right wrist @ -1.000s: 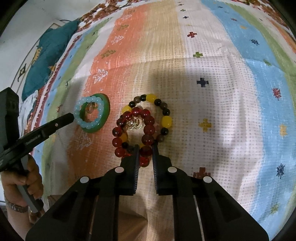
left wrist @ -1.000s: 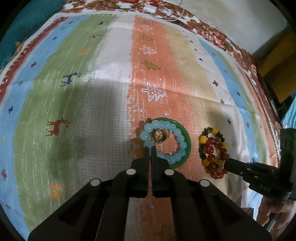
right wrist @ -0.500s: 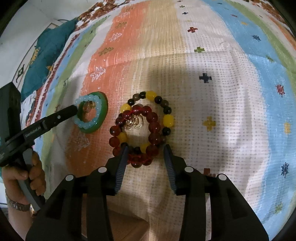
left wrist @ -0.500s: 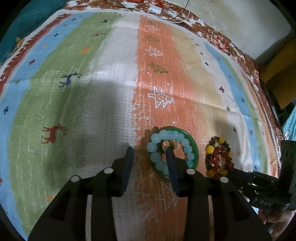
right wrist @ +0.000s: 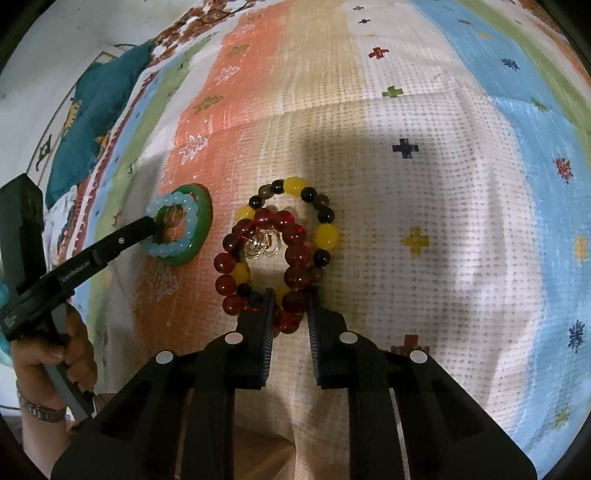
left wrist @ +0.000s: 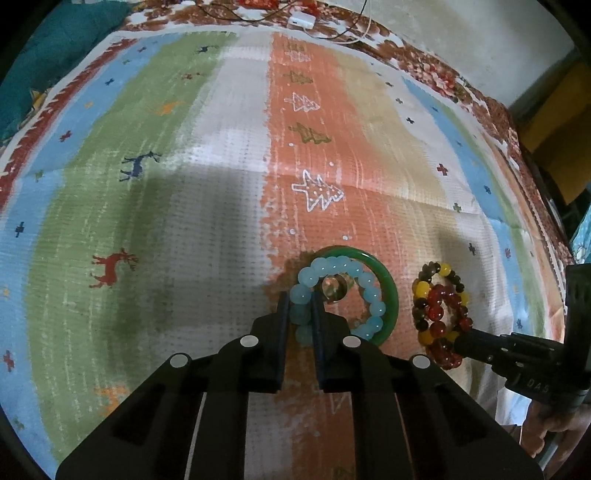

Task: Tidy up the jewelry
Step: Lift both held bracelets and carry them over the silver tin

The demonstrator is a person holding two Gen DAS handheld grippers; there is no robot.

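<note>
A light blue bead bracelet (left wrist: 369,291) lies inside a green bangle (left wrist: 389,291) on the striped cloth, with a small gold ring (left wrist: 332,288) in its middle. My left gripper (left wrist: 300,301) is shut on the blue bracelet's left side. To the right, a dark red bead bracelet (right wrist: 295,254) lies over a yellow and black bead bracelet (right wrist: 327,234), with gold rings (right wrist: 264,243) inside. My right gripper (right wrist: 290,299) is shut on the red bracelet's near beads. The blue bracelet also shows in the right wrist view (right wrist: 173,229).
The striped patterned cloth (left wrist: 184,221) covers the bed. A teal cushion (left wrist: 48,51) lies at the far left. A white charger with cables (left wrist: 301,18) sits at the far edge. The bed's near edge (right wrist: 258,454) is just below the right gripper.
Both grippers were open around the bracelets half a second ago and have now closed on them: left on the blue beads, right on the red beads.
</note>
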